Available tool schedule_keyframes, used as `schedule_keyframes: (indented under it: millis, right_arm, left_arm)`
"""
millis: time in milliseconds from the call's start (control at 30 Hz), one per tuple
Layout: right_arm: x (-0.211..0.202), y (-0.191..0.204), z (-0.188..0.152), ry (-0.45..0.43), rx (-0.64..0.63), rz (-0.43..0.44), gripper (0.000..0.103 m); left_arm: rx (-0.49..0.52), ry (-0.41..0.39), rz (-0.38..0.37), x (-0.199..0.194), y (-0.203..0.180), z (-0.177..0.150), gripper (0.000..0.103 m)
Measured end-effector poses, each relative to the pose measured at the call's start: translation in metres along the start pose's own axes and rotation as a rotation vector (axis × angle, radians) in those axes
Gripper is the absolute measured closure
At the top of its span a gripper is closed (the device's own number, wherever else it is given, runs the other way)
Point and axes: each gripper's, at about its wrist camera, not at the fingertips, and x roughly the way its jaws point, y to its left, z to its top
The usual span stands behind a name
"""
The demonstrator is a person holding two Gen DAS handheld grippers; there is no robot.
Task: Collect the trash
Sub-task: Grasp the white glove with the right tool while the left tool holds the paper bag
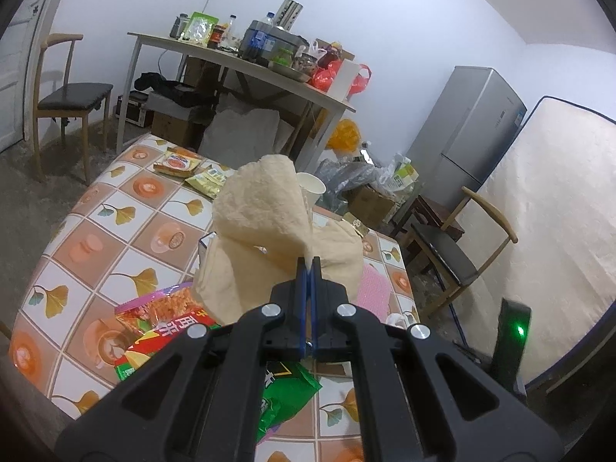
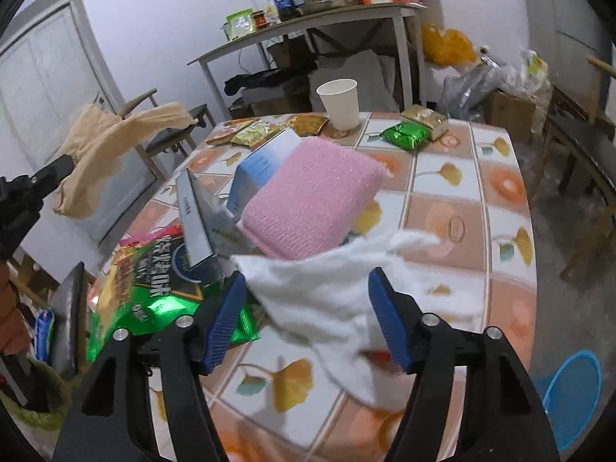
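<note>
The left gripper [image 1: 308,265] is clenched on a beige crumpled tissue [image 1: 265,208], lifted above the tiled table [image 2: 462,200]. The right gripper [image 2: 308,308] stands released around a white tissue [image 2: 319,292] (not pinched). A pink sponge [image 2: 308,204], blue box [image 2: 265,165] and green snack bag [image 2: 161,296] crowd close; a paper cup [image 2: 340,102] stands farther back.

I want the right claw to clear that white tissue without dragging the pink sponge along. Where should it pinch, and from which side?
Pinch the white tissue at its bunched near part, between the open right claw, coming down from above on the near side. Its far edge reaches toward the pink sponge, so stay clear of that end.
</note>
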Motion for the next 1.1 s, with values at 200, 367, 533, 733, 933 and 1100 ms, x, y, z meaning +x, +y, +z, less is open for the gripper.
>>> schedule_keyframes:
  millis: [200,367,533,733,933,1100]
  right_arm:
    - [0.027,-0.004,0.01,0.07,-0.126,-0.019,0.028]
    - [0.032,0.0,0.005,0.084,-0.151,-0.059,0.044]
    - [0.03,0.001,-0.001,0.09,-0.149,-0.108,0.069]
    - [0.016,-0.001,-0.009,0.074,-0.13,-0.087,0.086]
    - [-0.012,0.005,-0.024,0.053,-0.125,-0.045,0.089]
    - [-0.015,0.004,-0.038,0.134,-0.09,0.014,0.089]
  left_arm:
    - [0.012,0.034,-0.02,0.009,-0.001,-0.003,0.103]
    - [0.014,0.045,-0.033,0.015,-0.001,-0.004,0.103]
    - [0.012,0.059,-0.034,0.023,0.002,-0.004,0.103]
    - [0.004,0.064,-0.033,0.027,0.003,-0.007,0.103]
    - [0.011,0.059,-0.03,0.026,0.001,-0.007,0.103]
    - [0.017,0.052,-0.031,0.021,-0.005,-0.009,0.103]
